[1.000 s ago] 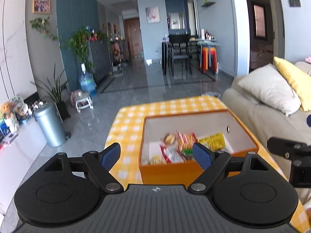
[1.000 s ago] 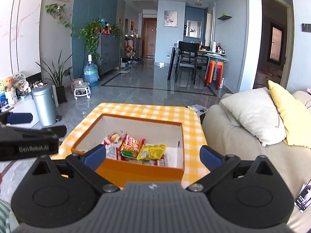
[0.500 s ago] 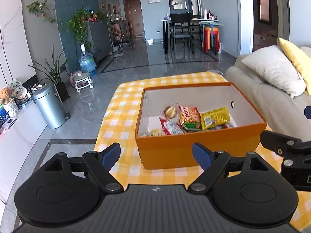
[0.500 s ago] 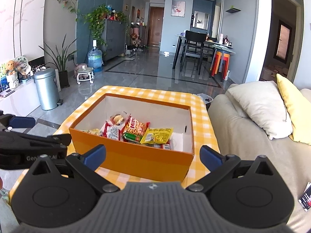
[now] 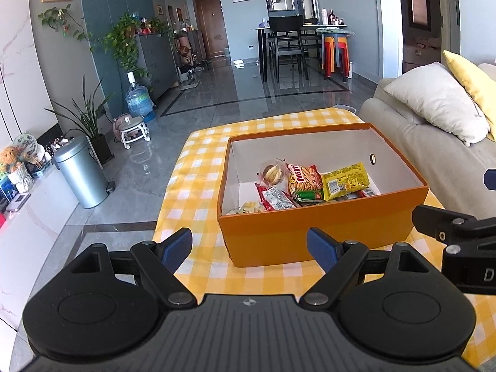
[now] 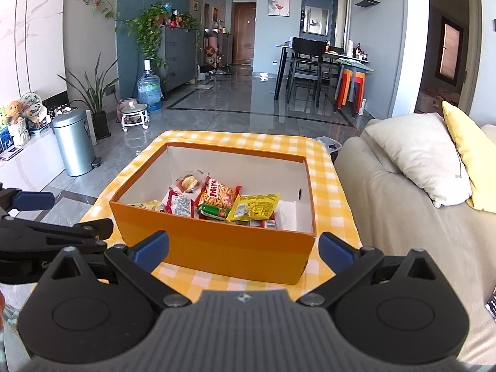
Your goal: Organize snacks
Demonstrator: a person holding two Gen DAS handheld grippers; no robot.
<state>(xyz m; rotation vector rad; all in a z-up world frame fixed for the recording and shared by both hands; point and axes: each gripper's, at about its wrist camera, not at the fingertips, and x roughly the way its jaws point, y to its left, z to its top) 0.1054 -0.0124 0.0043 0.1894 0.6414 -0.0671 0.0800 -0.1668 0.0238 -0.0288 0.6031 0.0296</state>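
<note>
Snacks (image 5: 310, 183) lie in a heap inside the orange box (image 5: 310, 235) on the yellow checked counter (image 5: 192, 186), straight ahead of you. Your left claw (image 5: 249, 246) and your right claw (image 6: 243, 246) both hang wide apart and hold nothing. Both are near the box, just short of its front wall. The box runs long from side to side. That front wall stands in your way, so I think you must go up and over it. A grey sofa (image 6: 403, 217) sits close on the right.

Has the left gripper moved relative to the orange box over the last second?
Yes. The left gripper has pulled back from the orange box, which now shows whole.
</note>
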